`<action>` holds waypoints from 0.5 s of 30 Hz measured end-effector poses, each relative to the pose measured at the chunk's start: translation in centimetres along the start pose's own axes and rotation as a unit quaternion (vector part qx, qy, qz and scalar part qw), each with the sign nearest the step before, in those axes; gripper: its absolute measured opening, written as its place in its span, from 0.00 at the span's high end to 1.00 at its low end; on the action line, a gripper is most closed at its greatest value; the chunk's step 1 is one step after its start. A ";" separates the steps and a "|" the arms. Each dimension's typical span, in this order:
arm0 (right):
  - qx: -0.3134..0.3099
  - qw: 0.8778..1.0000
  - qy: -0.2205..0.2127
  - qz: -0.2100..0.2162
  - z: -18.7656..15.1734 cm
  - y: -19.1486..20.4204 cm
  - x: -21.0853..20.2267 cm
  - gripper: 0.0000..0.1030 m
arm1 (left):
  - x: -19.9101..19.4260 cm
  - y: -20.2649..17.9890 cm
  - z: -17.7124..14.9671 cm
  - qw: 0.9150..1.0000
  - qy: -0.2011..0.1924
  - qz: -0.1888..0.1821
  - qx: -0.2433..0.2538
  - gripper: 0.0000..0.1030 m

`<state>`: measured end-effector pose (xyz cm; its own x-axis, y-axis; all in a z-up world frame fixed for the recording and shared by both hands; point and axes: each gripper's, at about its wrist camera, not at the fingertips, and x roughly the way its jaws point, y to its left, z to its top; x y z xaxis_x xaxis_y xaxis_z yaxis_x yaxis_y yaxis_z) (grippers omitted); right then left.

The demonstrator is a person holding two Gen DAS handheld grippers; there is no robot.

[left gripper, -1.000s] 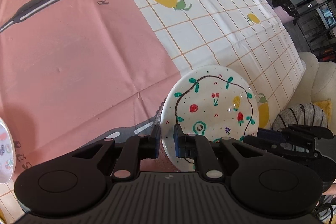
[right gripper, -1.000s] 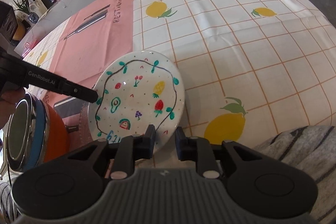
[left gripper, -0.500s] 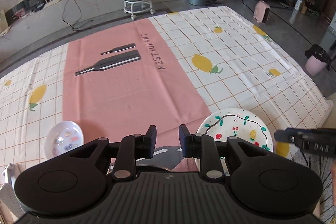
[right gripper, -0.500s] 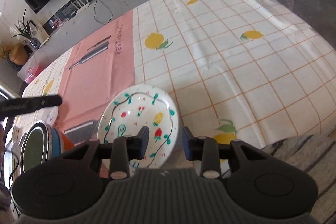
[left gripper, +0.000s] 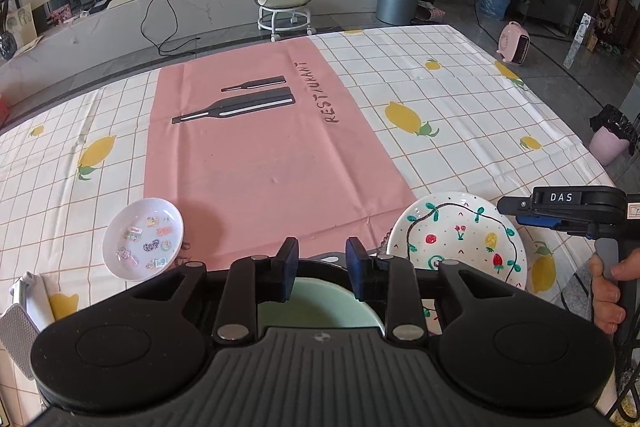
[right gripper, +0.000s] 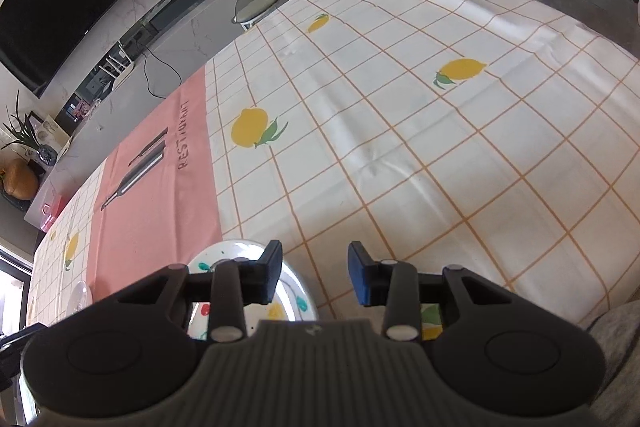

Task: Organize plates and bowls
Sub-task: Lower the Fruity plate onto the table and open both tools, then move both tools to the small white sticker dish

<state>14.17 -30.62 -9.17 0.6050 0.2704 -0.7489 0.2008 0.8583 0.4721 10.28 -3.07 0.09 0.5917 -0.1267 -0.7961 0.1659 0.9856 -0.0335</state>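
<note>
A big table is covered by a checked cloth (left gripper: 460, 99) with lemons, and a pink mat (left gripper: 260, 155) is laid over its middle. The painted plate (left gripper: 460, 243) is set flat near the table's front edge, right of the mat; the small sticker dish (left gripper: 143, 239) is set to the left. A pale green bowl (left gripper: 320, 303) is seen under the left gripper (left gripper: 322, 259) — spread apart, nothing pinched. The right gripper (right gripper: 314, 269) is spread too — held over the plate's edge.

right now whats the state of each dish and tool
fruit plate: flat on the cloth, not held
small dish: upright on the cloth, not held
green bowl: under the left tool, mostly hidden
left tool: open, holding nothing
right tool: open, holding nothing
</note>
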 end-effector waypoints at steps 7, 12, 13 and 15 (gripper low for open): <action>-0.034 0.998 0.049 0.004 -0.5 0.9 1.6 0.58 | -0.5 1.1 0.2 1.000 -0.003 -0.017 -0.023 0.67; -0.046 0.998 0.034 0.030 -0.9 0.9 0.8 0.75 | -0.5 1.6 0.3 0.999 0.000 -0.016 -0.035 0.67; -0.057 0.997 0.028 0.032 -0.9 1.2 0.6 0.76 | -0.6 1.8 0.4 0.999 -0.002 -0.015 -0.040 0.67; -0.084 0.996 0.029 0.027 -1.2 1.8 0.5 0.76 | -0.8 2.1 0.5 0.999 -0.006 -0.013 -0.046 0.67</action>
<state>13.92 -28.41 -9.21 0.5644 0.3380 -0.7531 0.0351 0.9017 0.4310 10.56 -0.95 0.97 0.5976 -0.1531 -0.7871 0.1090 0.9880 -0.1095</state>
